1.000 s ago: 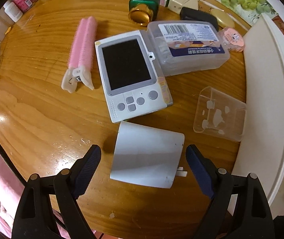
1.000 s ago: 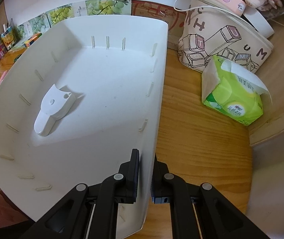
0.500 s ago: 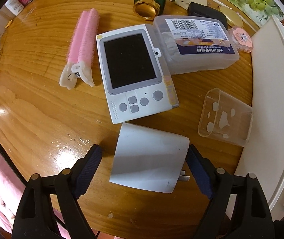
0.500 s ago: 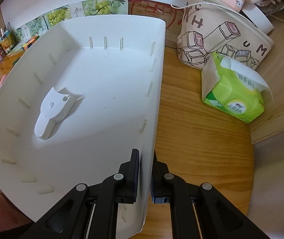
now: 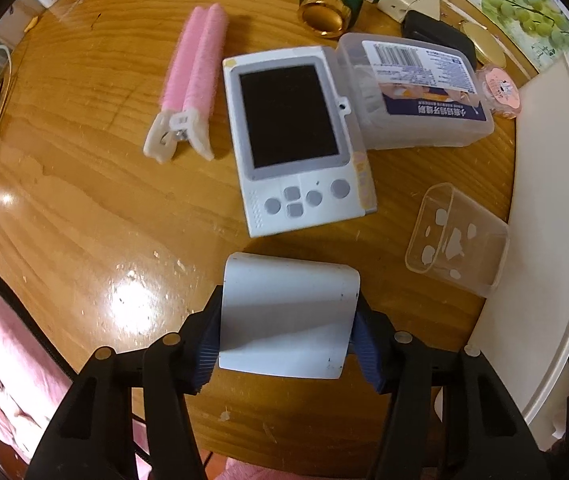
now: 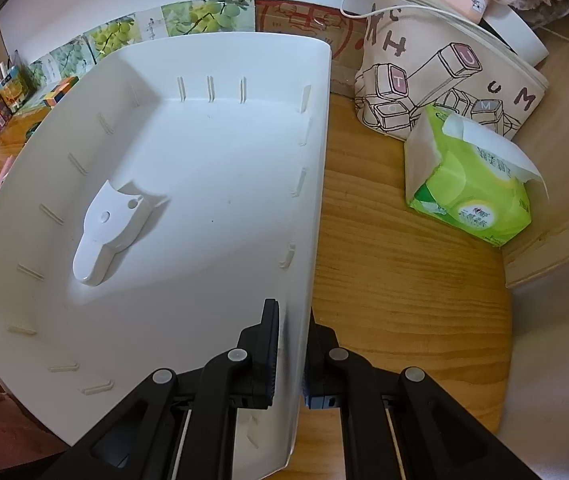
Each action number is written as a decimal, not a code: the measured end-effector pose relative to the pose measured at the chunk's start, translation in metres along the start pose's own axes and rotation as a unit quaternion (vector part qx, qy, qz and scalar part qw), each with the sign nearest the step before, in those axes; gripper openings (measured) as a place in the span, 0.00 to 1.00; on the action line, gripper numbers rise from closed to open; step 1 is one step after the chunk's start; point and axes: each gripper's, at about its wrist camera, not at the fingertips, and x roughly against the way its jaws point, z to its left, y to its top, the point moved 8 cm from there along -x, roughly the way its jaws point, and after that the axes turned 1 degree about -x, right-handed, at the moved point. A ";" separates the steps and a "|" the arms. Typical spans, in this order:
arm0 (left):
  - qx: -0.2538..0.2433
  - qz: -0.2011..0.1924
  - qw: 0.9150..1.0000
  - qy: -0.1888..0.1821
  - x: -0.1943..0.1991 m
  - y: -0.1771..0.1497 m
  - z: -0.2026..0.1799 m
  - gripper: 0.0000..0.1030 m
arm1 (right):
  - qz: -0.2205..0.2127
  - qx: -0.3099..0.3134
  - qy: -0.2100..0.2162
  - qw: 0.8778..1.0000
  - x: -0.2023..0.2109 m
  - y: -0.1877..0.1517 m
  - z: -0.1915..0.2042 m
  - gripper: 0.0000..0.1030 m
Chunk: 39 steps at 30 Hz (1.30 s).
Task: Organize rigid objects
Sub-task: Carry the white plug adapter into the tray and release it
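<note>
- Clamping the white charger block (image 5: 288, 316) now between both blue pads of the left gripper (image 5: 287, 340), where a second ago the fingers stood spread wide on either side of it.
- Held just above the wooden table (image 5: 84, 208), near edge close to the camera, prongs no longer in view.
- Lying beyond it as before: white handheld game console (image 5: 296, 140), touching the clear lidded plastic box (image 5: 416, 96) on its right; pink hair-roller clip (image 5: 192, 76) well to the left; small clear container (image 5: 458, 248) to the right, just beside the white tray's rim (image 5: 556, 240).
- Pinching the tray's right wall (image 6: 304, 280) with the right gripper (image 6: 290, 356), one finger inside, one outside, unchanged from earlier.
- Resting inside the tray: one white plastic hook-shaped piece (image 6: 108, 228), same spot as before.
- Sitting on the table right of the tray: green tissue pack (image 6: 472, 184) and patterned fabric bag (image 6: 444, 76).
</note>
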 end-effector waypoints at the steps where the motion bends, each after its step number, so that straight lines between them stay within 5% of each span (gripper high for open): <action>1: 0.003 0.002 1.000 -0.001 -0.001 -0.003 0.002 0.59 | 0.002 0.000 0.001 1.000 0.000 0.000 0.000 0.09; 9: -0.001 0.002 1.000 0.001 0.019 -0.024 0.009 0.59 | 0.022 -0.012 0.008 1.000 -0.006 0.000 0.002 0.09; 21: -0.037 -0.085 0.996 -0.018 0.092 -0.011 -0.012 0.59 | 0.052 -0.056 0.031 0.997 -0.002 -0.001 -0.003 0.07; 28: -0.101 -0.172 0.978 -0.055 0.135 -0.001 -0.054 0.59 | 0.049 -0.063 0.037 0.996 0.003 -0.004 -0.003 0.07; 39: -0.198 -0.241 0.942 -0.127 0.159 -0.014 -0.113 0.59 | 0.051 -0.056 0.040 0.996 0.004 -0.003 -0.002 0.07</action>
